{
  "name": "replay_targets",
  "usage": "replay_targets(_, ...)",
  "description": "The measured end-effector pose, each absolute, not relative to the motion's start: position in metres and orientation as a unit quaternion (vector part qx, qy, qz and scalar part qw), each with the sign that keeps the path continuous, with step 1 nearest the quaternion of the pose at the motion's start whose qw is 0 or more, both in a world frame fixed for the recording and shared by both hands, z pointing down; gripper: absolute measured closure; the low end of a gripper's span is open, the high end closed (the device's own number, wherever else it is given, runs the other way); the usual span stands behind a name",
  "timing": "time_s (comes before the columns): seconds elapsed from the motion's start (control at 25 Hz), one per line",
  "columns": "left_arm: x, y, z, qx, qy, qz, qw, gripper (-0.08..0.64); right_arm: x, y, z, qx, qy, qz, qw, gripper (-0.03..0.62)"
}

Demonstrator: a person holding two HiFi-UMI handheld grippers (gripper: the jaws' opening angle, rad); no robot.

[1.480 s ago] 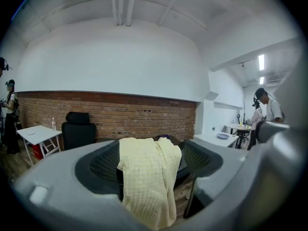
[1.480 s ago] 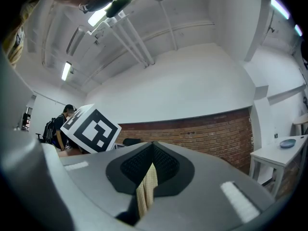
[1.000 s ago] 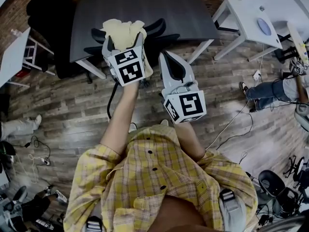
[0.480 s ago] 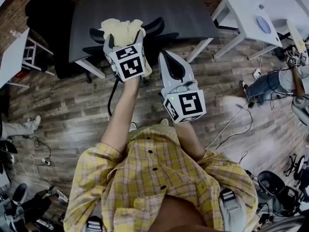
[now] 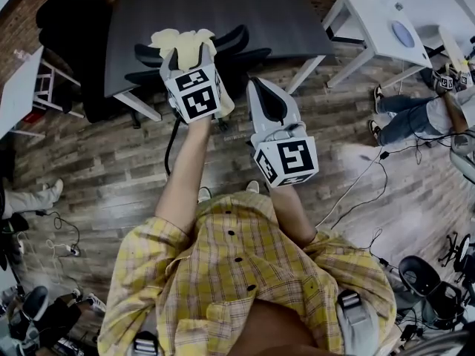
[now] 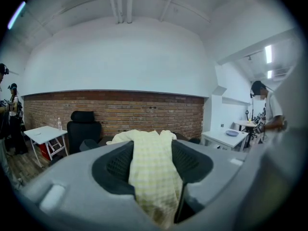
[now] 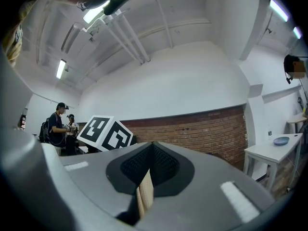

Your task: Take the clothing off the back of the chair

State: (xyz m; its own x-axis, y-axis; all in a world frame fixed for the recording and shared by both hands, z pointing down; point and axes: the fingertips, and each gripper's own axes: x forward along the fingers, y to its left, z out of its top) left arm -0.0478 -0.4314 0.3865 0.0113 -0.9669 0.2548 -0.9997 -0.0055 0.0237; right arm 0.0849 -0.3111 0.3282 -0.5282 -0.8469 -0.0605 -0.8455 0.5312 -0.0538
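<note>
- Fingers [image 6: 111, 163] of the left gripper [image 5: 190, 56] have just been closing, and their dark pads now pinch a fold of the pale yellow checked clothing [image 6: 152, 174] between them.
- In the left gripper view, the cloth fills the gap between the pads and spills out past the tips toward 12 o'clock.
- From the head view, the clothing [image 5: 183, 41] lies bunched on the back of the black chair [image 5: 241, 44], at 12 o'clock from the left gripper's marker cube [image 5: 194, 95].
- The chair stands tucked against the near edge of a dark desk [image 5: 223, 6].
- The right gripper [image 5: 266, 93] hangs at about 4 o'clock from the left one, apart from the chair and the cloth, with its jaws pressed together.
- In the right gripper view, only a thin tan sliver shows in the slit between the pads [image 7: 166, 165]; I cannot tell what it is.
- A white table [image 5: 375, 32] stands at 2 o'clock in the head view.
- Wooden floor [image 5: 111, 169] lies below both arms.
</note>
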Motion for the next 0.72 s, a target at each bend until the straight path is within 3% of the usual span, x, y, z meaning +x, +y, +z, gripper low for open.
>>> replay_targets(0.2, -0.045, -0.43, 0.386, 0.716, -0.685, 0.093, 0.096, 0.396, 0.091, -0.307, 0.328, -0.488, 0.872, -0.009, 0.039, 0.59)
replay_targets(0.72, -0.045, -0.419, 0.34, 0.73, -0.675, 0.068, 0.075, 0.414, 0.093, -0.292, 0.319, -0.49, 0.871, -0.009, 0.035, 0.589)
